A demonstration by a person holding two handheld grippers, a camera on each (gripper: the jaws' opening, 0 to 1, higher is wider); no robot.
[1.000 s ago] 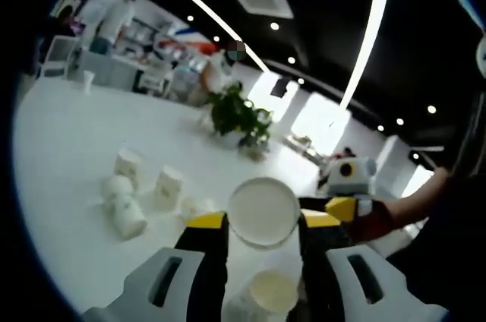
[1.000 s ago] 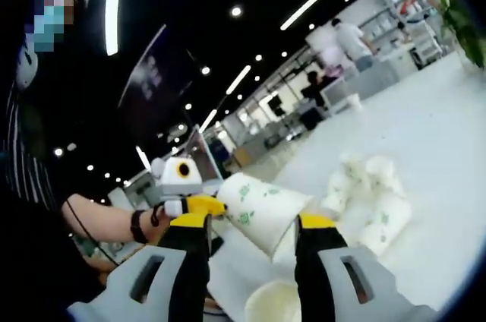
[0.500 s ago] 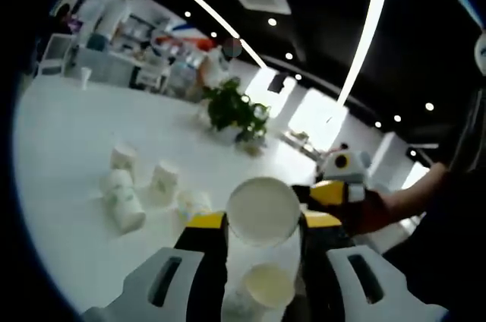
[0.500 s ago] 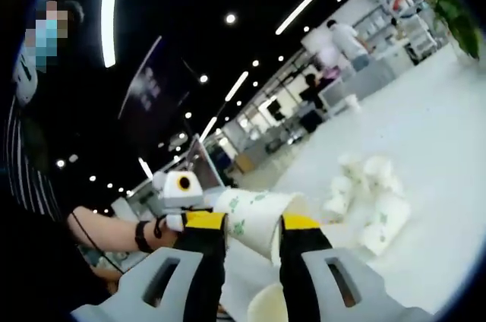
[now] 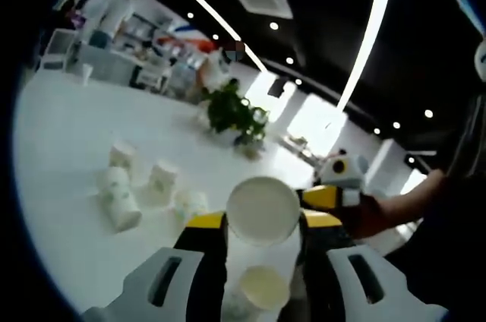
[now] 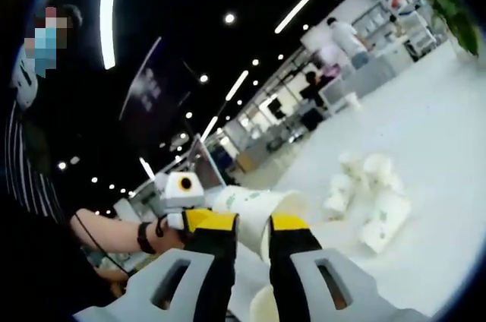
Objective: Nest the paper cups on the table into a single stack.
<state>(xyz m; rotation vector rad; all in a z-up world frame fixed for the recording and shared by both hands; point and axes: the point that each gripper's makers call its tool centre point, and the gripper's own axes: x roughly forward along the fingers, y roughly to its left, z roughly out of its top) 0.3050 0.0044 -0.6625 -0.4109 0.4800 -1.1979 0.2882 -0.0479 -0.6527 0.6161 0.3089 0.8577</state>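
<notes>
The left gripper (image 5: 263, 222) is gripping a paper cup (image 5: 263, 210) between its jaws, the cup's round white bottom facing the camera. The right gripper (image 6: 251, 222) is squeezing the same cup (image 6: 254, 208) from the side, jaws narrow on its leaf-printed wall. Another cup (image 5: 263, 288) is sitting below, mouth up. More loose cups (image 5: 139, 185) are lying and standing together on the white table (image 5: 61, 132), well apart from the grippers. A potted plant (image 5: 234, 112) is standing farther back
</notes>
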